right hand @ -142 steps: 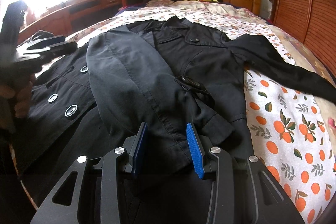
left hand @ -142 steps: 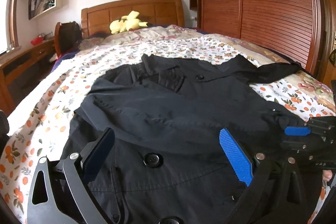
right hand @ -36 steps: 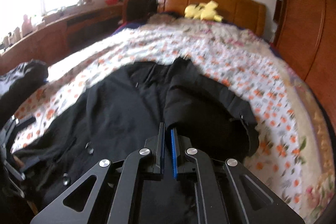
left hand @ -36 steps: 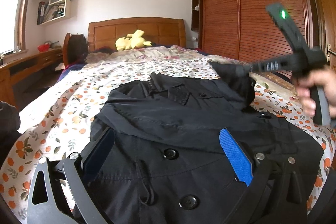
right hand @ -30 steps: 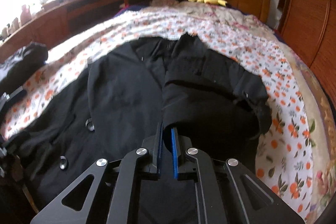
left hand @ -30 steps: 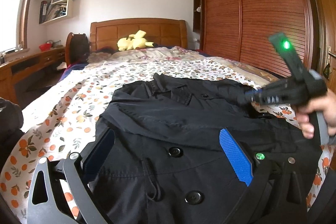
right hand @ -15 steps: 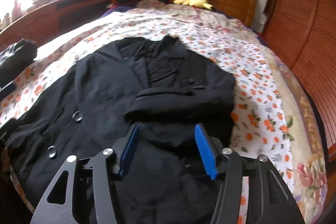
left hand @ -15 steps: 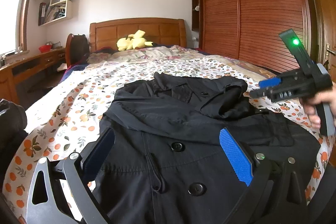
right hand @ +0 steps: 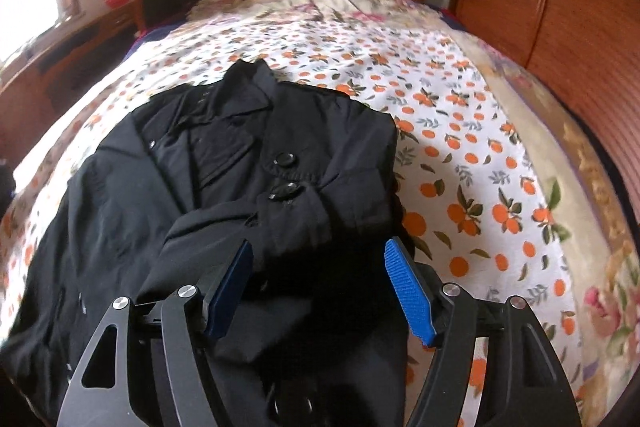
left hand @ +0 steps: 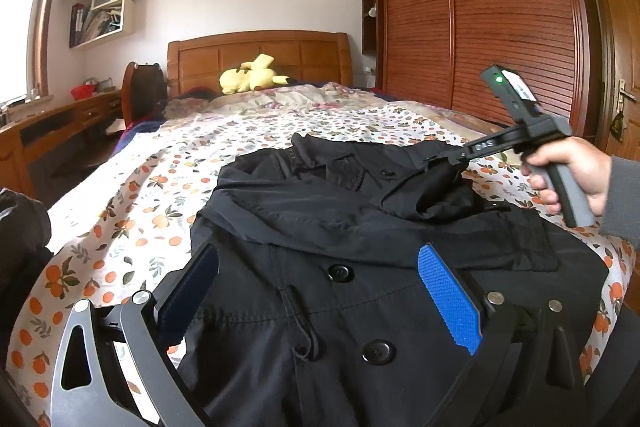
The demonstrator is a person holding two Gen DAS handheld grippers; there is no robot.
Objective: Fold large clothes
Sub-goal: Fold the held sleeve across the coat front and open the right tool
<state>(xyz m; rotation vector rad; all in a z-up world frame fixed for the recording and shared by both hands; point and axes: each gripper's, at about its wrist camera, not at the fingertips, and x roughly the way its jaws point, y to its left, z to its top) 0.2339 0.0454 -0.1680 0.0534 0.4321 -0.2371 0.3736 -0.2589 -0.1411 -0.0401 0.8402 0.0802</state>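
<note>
A black buttoned coat (left hand: 340, 227) lies front-up on the flowered bedspread (left hand: 132, 195). Both sleeves are folded in across its chest, and the right sleeve (right hand: 296, 223) lies loosely bunched on top. In the left wrist view my left gripper (left hand: 318, 301) hovers open over the coat's lower front, with nothing pinched between its blue pads. A hand (left hand: 568, 175) holds my right gripper (left hand: 434, 163) at the coat's right shoulder. In the right wrist view the right gripper (right hand: 318, 291) has its jaws opening just above the folded sleeve, and the pads are clear of the cloth.
A yellow plush toy (left hand: 250, 73) rests by the wooden headboard (left hand: 260, 55). A slatted wardrobe (left hand: 500, 27) runs along the right of the bed. A desk (left hand: 48, 123) and a dark bag (left hand: 146, 95) stand at the left, and a dark heap of clothes (left hand: 20, 227) lies at the left edge.
The right gripper carried the right sleeve across the coat, let it go and opened, then drew back to the right. The sleeve now lies on the chest. The left gripper has barely moved.
</note>
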